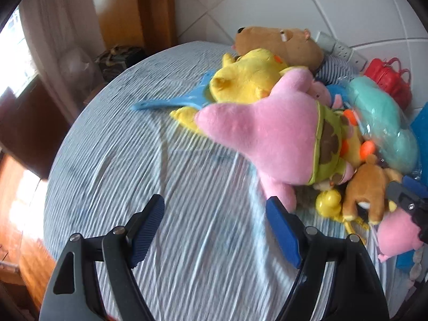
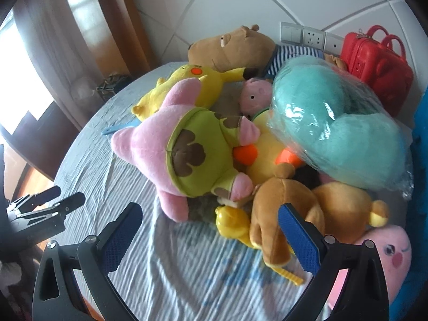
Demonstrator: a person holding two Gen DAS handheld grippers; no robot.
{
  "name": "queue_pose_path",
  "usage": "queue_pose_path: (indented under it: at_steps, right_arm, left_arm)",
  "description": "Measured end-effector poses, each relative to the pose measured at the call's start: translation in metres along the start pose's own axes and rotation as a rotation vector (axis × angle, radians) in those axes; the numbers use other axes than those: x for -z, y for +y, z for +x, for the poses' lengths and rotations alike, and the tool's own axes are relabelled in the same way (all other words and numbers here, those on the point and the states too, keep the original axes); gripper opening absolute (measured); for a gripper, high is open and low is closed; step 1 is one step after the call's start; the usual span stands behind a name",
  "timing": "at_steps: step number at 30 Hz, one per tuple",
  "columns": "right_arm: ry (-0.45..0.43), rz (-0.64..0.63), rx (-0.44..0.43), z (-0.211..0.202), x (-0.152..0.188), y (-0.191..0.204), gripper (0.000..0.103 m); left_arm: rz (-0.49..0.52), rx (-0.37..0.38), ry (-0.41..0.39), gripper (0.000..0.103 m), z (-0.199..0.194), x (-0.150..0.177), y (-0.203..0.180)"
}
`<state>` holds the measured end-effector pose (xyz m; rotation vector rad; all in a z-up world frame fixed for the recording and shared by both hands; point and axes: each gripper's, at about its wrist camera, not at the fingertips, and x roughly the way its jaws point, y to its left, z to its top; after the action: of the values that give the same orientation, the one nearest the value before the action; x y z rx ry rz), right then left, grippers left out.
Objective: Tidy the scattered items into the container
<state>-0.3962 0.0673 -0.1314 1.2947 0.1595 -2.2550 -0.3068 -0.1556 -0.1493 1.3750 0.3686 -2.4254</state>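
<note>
**Plush toys piled on the bed, both grippers empty and the container not plainly in view**

Plush toys lie heaped on the far right of the striped bedsheet (image 1: 165,214), none yet gathered. Largest is the teal plush in a clear plastic bag (image 2: 339,125), on top of the pile at the right. Behind it, against the tiled wall, lies the brown capybara plush (image 2: 230,48). The pink starfish plush in green shorts (image 2: 171,157) sprawls at the near left of the heap, overlapping the yellow Pikachu plush (image 2: 184,85). Nearer, a brown bear plush (image 2: 302,214) lies beside a small yellow duck toy (image 2: 232,222). A pink round-faced plush (image 2: 393,251) sits at the near right edge. A blue plastic comb (image 1: 171,101) pokes out under the Pikachu at left.

A red toy suitcase (image 2: 374,64) stands far right; whether it is the intended container I cannot tell.

The left gripper (image 1: 214,230) hovers over bare sheet, jaws spread wide, holding nothing. The right gripper (image 2: 211,238) is likewise spread and empty, the bear's leg just beyond its right finger.

The step in hand appears to be the approach to a first pick. Next, the right gripper would likely need to advance and close on the bear, taking soft fabric firmly.
</note>
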Motion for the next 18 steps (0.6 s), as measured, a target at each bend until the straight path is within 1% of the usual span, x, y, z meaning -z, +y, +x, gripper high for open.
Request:
queue_pose_path:
  at_steps: [3,9,18]
  right_arm:
    - [0.000,0.034,0.012,0.008,-0.006,-0.001,0.103]
    - [0.015,0.072,0.052,0.031,-0.023,-0.001,0.103]
    - [0.036,0.112,0.062,0.068,-0.052,-0.005,0.103]
  left_arm:
    - [0.048,0.015,0.001,0.103,0.012,-0.016,-0.003]
    - [0.107,0.035,0.008,0.103,0.041,-0.044,-0.005]
    - [0.122,0.082,0.025,0.103,0.077,-0.070,0.000]
